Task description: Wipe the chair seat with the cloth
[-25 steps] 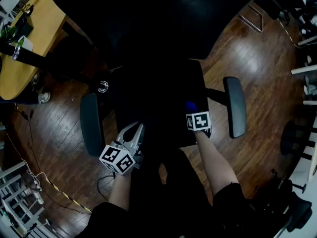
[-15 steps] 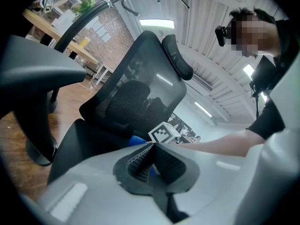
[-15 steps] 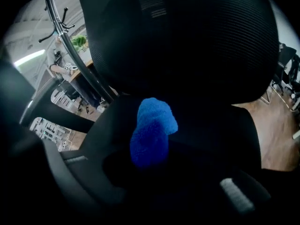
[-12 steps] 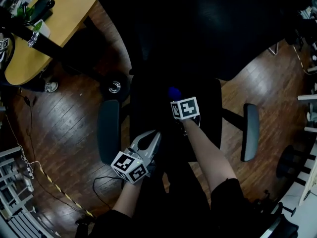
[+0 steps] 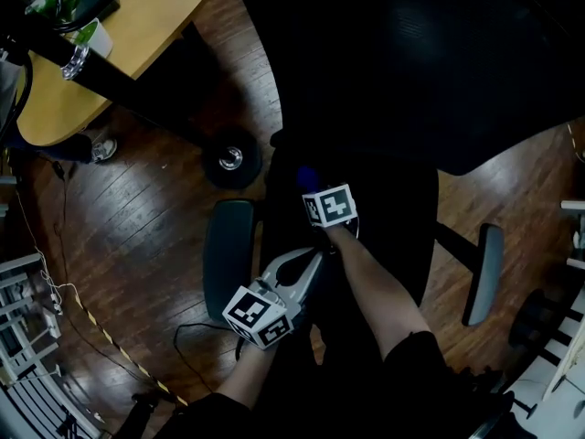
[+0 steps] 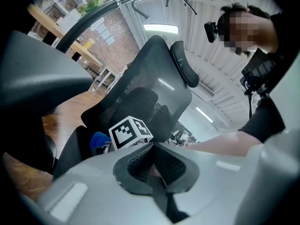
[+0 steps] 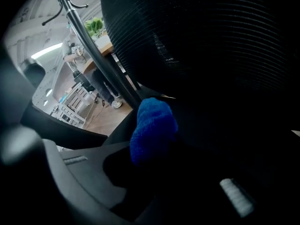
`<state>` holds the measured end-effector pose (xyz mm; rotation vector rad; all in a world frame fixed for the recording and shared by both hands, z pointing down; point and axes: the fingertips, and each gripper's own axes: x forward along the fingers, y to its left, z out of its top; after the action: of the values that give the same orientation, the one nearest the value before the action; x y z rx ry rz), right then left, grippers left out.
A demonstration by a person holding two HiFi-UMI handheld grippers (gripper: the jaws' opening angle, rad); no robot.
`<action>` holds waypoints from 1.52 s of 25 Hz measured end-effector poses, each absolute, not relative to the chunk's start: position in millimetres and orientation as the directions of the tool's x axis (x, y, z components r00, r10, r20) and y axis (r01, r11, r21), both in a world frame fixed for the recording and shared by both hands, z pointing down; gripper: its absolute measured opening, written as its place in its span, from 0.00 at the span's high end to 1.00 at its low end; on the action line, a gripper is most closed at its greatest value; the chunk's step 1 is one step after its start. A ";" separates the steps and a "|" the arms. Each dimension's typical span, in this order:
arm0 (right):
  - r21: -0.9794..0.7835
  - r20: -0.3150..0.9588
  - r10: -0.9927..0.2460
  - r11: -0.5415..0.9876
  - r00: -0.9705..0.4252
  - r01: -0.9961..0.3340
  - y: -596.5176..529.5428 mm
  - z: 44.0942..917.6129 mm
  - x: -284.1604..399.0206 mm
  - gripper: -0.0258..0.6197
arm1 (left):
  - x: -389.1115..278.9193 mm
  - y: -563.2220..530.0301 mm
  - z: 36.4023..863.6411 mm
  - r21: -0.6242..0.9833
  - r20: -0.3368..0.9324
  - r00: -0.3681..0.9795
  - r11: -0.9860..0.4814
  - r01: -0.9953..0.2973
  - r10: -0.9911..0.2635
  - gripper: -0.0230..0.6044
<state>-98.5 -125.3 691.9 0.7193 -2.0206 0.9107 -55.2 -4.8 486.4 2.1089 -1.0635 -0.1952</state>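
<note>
Blue cloth (image 7: pixel 152 128) pinched in right hand-held gripper (image 7: pixel 155 146), over chair seat (image 5: pixel 388 213).

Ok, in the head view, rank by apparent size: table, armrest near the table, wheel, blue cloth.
1. table, largest
2. armrest
3. wheel
4. cloth, smallest; only partly visible

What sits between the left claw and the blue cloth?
The marker cube of the right claw, straight ahead in the left gripper view, the cloth just beside it; head view agrees.
</note>
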 end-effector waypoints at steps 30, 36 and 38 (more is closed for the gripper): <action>-0.135 0.918 -0.333 0.253 -0.218 -0.958 -131.6 686.8 203.6 0.90 | -4.3 -3.8 503.7 0.666 0.268 0.699 -0.397 -0.631 -0.663 0.98; -0.188 0.901 -0.317 0.327 -0.295 -0.926 -130.7 681.3 140.2 0.90 | -11.3 -2.6 496.2 0.666 0.258 0.671 -0.375 -0.644 -0.695 0.98; -0.225 0.888 -0.301 0.374 -0.347 -0.900 -131.2 676.2 96.6 0.90 | -20.3 -0.2 490.2 0.666 0.251 0.661 -0.370 -0.648 -0.707 0.98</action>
<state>96.6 -131.2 676.2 1.0452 -1.8464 0.9586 -20.3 -0.2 490.2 2.1074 -1.0445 -0.0977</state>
